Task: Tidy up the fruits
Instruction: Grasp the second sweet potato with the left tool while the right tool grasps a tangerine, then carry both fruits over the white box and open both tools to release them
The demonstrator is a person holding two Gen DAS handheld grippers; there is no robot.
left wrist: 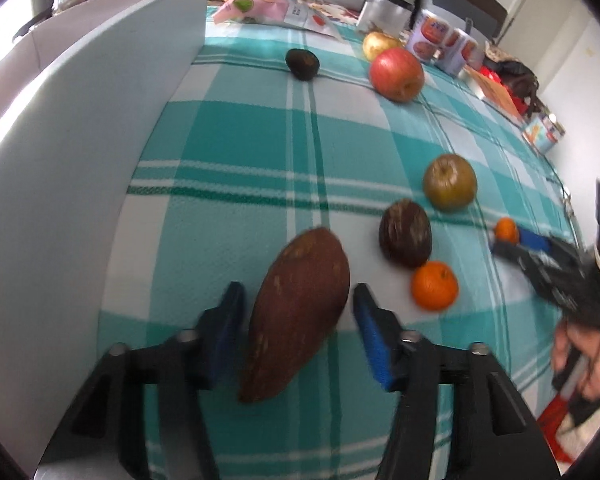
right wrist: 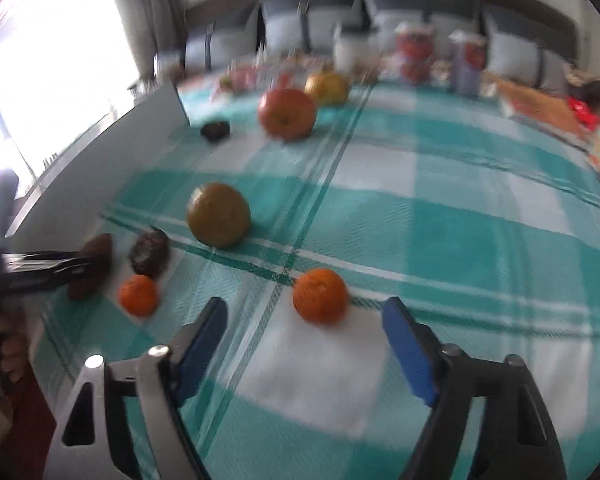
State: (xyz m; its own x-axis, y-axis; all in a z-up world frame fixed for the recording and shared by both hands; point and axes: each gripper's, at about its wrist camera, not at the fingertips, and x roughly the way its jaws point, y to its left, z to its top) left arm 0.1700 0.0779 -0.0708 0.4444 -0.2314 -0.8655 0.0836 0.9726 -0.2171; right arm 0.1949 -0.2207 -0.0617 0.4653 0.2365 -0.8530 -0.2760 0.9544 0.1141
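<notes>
My left gripper (left wrist: 298, 300) is open, its blue pads on either side of a long brown sweet potato (left wrist: 296, 312) lying on the checked cloth, small gaps on both sides. Beside it lie a dark brown fruit (left wrist: 405, 233), a small orange (left wrist: 434, 285), a green-brown apple (left wrist: 449, 188), a red apple (left wrist: 396, 69), a yellow apple (left wrist: 379, 44) and a dark avocado (left wrist: 302, 64). My right gripper (right wrist: 303, 312) is open, with a second small orange (right wrist: 319, 295) between its fingertips on the cloth. The right gripper also shows in the left wrist view (left wrist: 511, 242) by that orange (left wrist: 506, 230).
A white box wall (left wrist: 80, 152) stands along the left of the cloth. Cans (left wrist: 443, 40), a metal jar (left wrist: 385, 10) and snack packets (left wrist: 260, 10) line the far edge. More packets (left wrist: 495, 88) lie at the right edge. Cushions sit behind.
</notes>
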